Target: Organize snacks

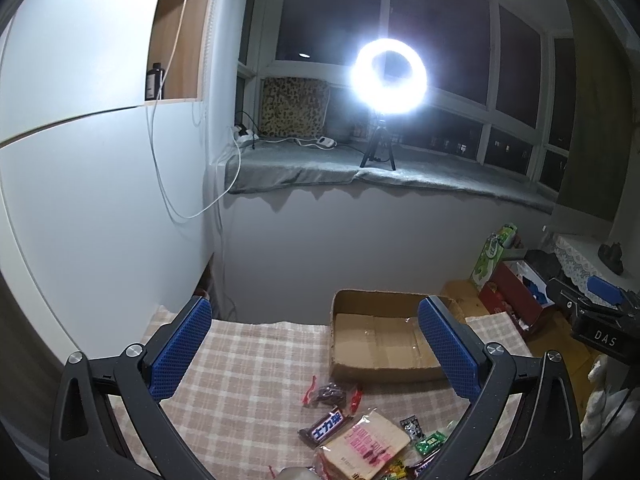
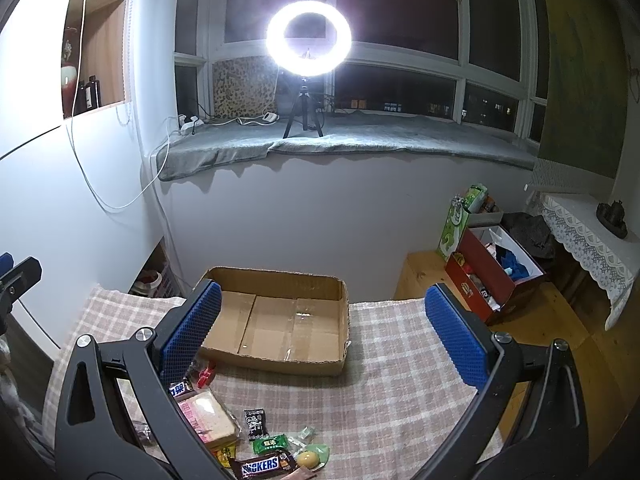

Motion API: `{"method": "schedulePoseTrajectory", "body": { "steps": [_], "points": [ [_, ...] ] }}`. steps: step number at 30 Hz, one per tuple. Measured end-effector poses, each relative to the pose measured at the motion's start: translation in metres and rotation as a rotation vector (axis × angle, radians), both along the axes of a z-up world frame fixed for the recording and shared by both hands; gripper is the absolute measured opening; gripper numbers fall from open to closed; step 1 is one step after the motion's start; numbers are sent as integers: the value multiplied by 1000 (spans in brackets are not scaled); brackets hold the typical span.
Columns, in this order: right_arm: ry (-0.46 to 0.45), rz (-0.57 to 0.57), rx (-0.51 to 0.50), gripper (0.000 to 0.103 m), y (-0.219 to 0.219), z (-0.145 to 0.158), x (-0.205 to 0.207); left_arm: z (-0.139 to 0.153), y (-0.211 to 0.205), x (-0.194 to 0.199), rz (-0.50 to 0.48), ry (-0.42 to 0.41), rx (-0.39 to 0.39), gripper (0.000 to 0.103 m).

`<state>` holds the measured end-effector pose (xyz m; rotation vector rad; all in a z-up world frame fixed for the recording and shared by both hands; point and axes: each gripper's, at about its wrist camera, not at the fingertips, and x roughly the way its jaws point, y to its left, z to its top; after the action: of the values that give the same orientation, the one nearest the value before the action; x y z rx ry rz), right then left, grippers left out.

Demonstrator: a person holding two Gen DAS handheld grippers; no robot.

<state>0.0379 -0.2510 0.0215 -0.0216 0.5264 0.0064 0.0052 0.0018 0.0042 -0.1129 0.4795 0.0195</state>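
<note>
A shallow open cardboard box sits empty at the far side of a checked tablecloth. Loose snacks lie near me: a Snickers bar, a wrapped sandwich, a red-ended dark candy, a small black packet, a green packet and an egg pack. My left gripper is open and empty above the snacks. My right gripper is open and empty, hovering before the box.
A ring light on a tripod stands on the grey window ledge. A red box of items and a green bag sit on the wooden floor at right. White cabinet wall stands at left.
</note>
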Motion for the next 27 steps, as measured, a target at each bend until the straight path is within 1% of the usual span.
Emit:
{"method": "schedulePoseTrajectory", "body": {
  "steps": [27],
  "points": [
    [-1,3,-3,103,0,1,-1,0,-3,-1,-6,-9,1,102]
  ]
}}
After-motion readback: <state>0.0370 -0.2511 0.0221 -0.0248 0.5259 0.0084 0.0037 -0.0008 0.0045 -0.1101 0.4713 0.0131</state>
